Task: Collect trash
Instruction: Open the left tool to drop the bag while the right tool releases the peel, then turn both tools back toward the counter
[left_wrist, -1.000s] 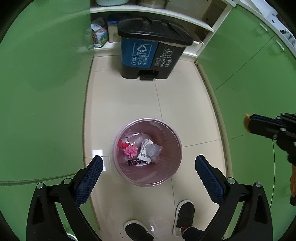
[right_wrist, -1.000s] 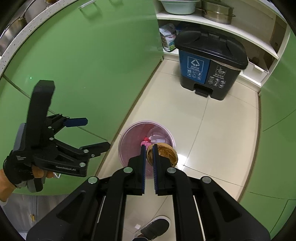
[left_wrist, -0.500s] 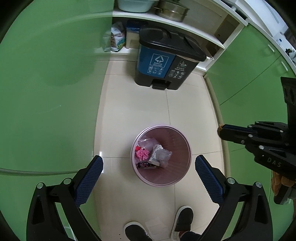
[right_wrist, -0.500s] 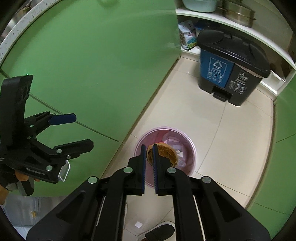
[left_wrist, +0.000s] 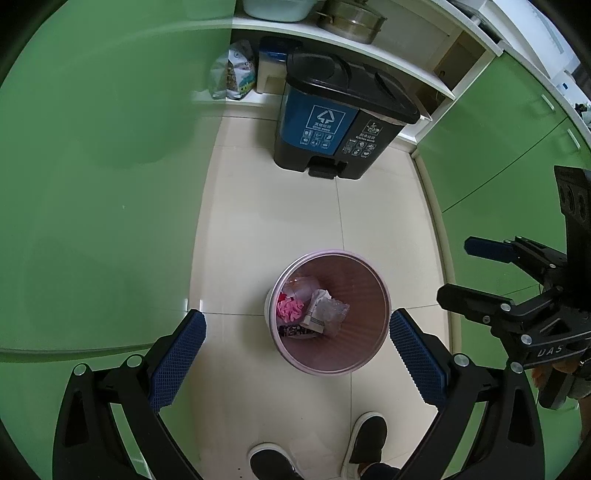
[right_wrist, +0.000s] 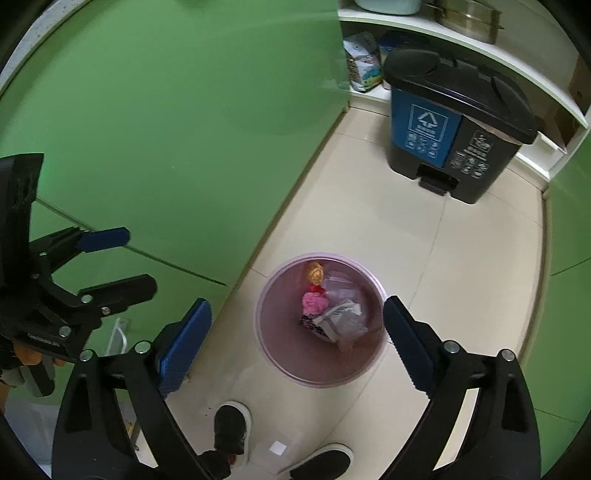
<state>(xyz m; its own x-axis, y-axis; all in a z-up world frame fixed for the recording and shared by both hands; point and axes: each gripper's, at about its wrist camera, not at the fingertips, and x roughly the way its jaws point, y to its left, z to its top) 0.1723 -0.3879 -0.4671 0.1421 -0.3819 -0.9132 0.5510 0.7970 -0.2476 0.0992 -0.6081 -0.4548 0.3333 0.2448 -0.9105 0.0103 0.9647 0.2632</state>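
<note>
Right gripper (right_wrist: 297, 325) spread wide, grasping nothing; left gripper (left_wrist: 297, 354) likewise released, empty. Person's black shoes (left_wrist: 364, 439) on tile floor (left_wrist: 258, 221) just below. Both hang above pink wastebasket (left_wrist: 373, 295): inside, pink crumpled scrap (right_wrist: 314, 302), clear plastic wrap (left_wrist: 328, 310), printed packet (right_wrist: 312, 325). Orange-brown wad (right_wrist: 314, 272) near far rim shows in right view only. "DAS" lettering on right gripper body in left view. Farther, two-bin pedal dustbin (left_wrist: 340, 122), blue half with recycling symbol, dark half reading "Kitchen waste"; snack bag (left_wrist: 232, 75) on low shelf beside it.
</note>
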